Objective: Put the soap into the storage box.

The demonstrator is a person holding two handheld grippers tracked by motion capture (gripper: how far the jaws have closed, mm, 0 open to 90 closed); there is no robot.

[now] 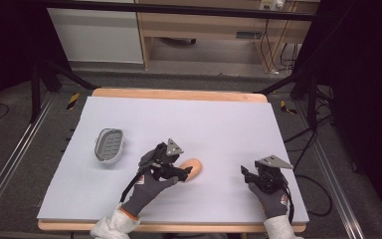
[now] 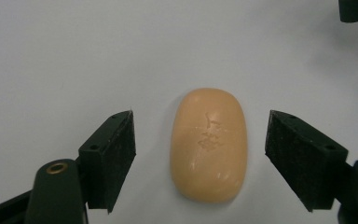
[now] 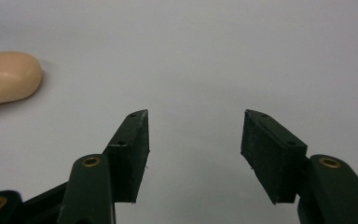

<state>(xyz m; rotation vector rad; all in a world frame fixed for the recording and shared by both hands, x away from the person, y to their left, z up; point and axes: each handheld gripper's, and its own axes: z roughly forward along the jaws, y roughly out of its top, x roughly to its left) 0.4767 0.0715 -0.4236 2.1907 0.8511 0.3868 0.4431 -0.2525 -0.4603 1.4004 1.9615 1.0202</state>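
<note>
- While the left gripper (image 1: 183,172) sits low over the middle of the white sheet (image 1: 219,124), its jaws stand spread wide, one on each side of a peach-coloured bar of soap (image 1: 193,168).
- Seen from the left gripper view, the left gripper (image 2: 199,154) frames the soap (image 2: 209,144) between its two black pads (image 2: 303,156), with a clear strip of white sheet (image 2: 74,60) showing on either side, so neither pad touches it.
- Soap lies flat on the sheet, an oval bar with a faint stamped mark on its upper face, lengthwise along the line of the jaws.
- Gloved left hand (image 1: 151,186) grips the handle, a white sleeve behind it at the table's near edge.
- Right gripper (image 1: 246,174) rests near the sheet's near right part, well apart from the soap, held by the gloved right hand (image 1: 271,196).
- From the right gripper view, the right gripper (image 3: 195,140) has its jaws parted with nothing but bare sheet (image 3: 214,56) between them; the end of the soap (image 3: 7,77) shows far off at the left edge.
- Grey soap dish (image 1: 109,145) with a slotted floor sits on the left part of the sheet, apart from the soap and the left gripper.
- White sheet covers a wooden table (image 1: 179,94), whose edge shows along the far and near sides.
</note>
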